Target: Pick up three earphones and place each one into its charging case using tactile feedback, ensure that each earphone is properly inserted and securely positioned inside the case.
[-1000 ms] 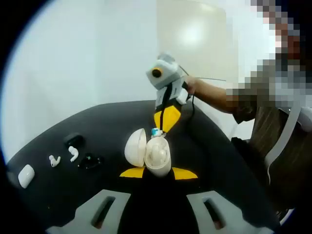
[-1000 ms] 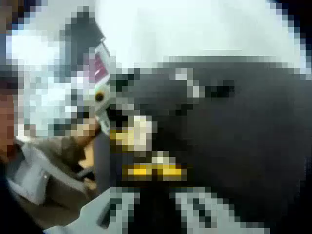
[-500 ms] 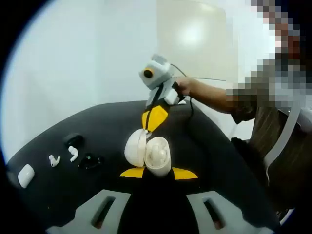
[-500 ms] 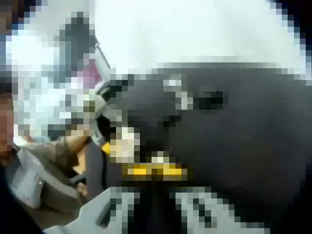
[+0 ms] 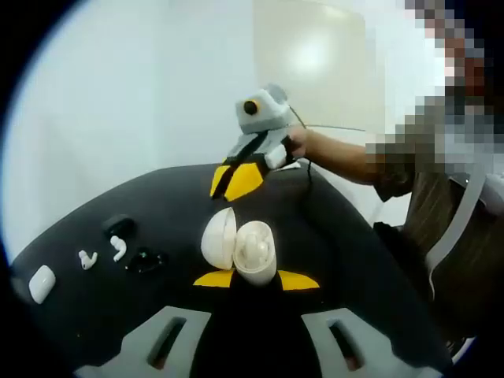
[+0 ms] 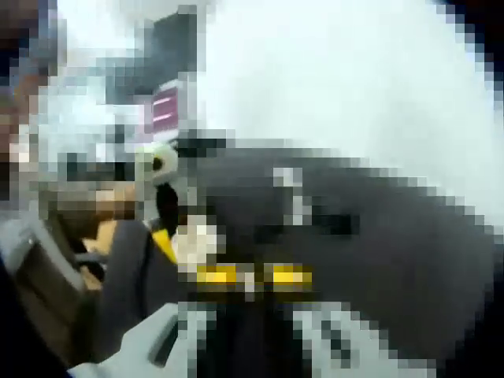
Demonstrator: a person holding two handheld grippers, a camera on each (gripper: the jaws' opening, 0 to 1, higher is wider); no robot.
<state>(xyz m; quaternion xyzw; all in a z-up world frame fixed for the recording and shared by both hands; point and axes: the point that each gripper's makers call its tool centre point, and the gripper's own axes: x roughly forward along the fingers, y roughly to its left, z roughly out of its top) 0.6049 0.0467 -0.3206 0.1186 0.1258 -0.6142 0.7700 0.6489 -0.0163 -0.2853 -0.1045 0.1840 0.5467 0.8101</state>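
— What have your jaws got?

— My left gripper (image 5: 256, 279) is pinching the open white case (image 5: 240, 250): one yellow tip shows at each side of its base, pressed against it. The lid stands swung open to the left, and the round body faces me with something pale seated inside; I cannot tell if that is an earphone.

— And your right?

— My right gripper (image 5: 234, 180) is raised above and behind that case, apart from it, its two yellow jaws close together and angled down-left. I cannot tell if anything sits between them. In the right gripper view everything is coarse mosaic; two yellow tips (image 6: 250, 276) show low in the middle with a pale speck between, and I cannot read more.

— How many earphones are loose?

— Two white earphones (image 5: 88, 259) (image 5: 119, 248), side by side near the left edge of the black table (image 5: 339, 228).

— Other cases?

— Three. One closed white case (image 5: 42, 283) at the far left edge, one black case (image 5: 118, 225) just behind the earphones, and one open black case (image 5: 146, 260) just to their right.

— Anyone else there?

— A person's hand (image 5: 298, 143) grips my right gripper, the arm coming in from the right.
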